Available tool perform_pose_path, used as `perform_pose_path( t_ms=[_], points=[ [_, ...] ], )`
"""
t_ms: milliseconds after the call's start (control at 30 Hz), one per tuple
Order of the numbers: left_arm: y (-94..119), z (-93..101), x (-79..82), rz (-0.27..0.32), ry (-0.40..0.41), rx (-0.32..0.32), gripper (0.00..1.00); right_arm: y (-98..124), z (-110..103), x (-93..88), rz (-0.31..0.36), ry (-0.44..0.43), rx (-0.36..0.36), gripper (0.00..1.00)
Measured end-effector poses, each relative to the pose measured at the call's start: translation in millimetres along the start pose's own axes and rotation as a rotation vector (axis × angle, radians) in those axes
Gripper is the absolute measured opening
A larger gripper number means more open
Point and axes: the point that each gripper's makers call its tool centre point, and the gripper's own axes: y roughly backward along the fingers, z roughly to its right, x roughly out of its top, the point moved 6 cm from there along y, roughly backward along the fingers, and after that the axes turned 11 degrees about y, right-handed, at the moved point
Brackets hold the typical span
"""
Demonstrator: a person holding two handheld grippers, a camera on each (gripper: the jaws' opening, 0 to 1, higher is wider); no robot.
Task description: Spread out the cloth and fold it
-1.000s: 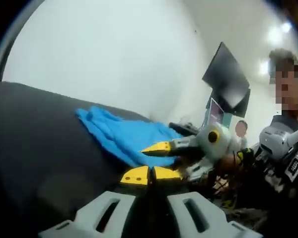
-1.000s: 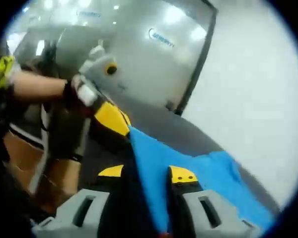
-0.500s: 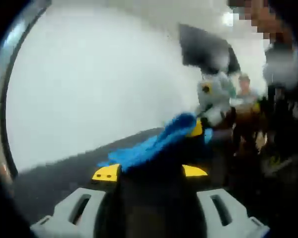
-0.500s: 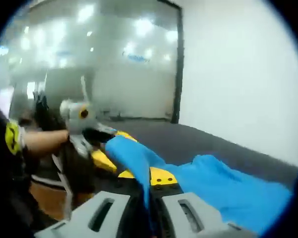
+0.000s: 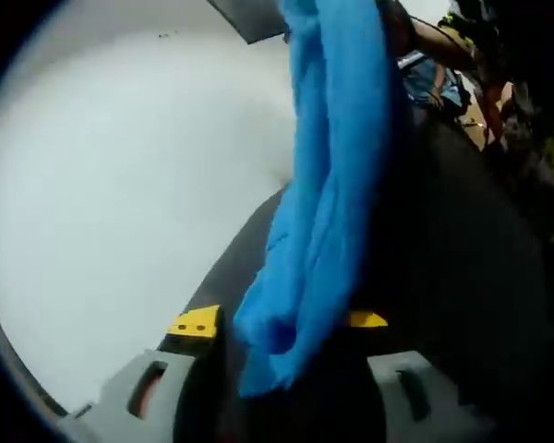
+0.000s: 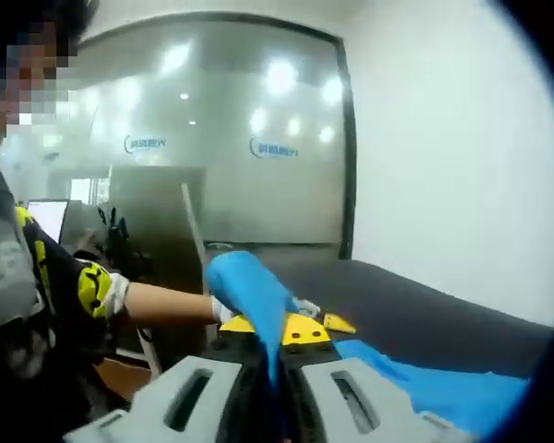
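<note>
Gripping the blue cloth (image 6: 249, 291) in my clenched right tongs (image 6: 279, 325), I watch it drape between my left tongs (image 5: 279, 319), their grip unclear, above the dark tabletop (image 6: 415, 314).

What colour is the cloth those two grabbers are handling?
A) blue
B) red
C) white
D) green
A: the cloth hanging over the left gripper is bright blue, and the same blue cloth is pinched in the right gripper.
</note>
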Motion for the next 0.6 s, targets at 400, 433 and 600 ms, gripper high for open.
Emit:
perform_pose_path(
  t_ms=[400,433,600],
  points=[
    [31.1,-27.0,41.8,0.112,0.224,0.058,0.01,59.2,39.1,39.4,0.162,-0.135,-0.063,0.0],
    [34.5,-28.6,48.2,0.12,0.243,0.055,0.01,64.6,43.0,43.2,0.165,-0.125,-0.07,0.0],
    [45.9,-38.9,87.0,0.162,0.235,0.003,0.0,92.3,63.9,71.8,0.184,-0.039,-0.131,0.0]
  ],
)
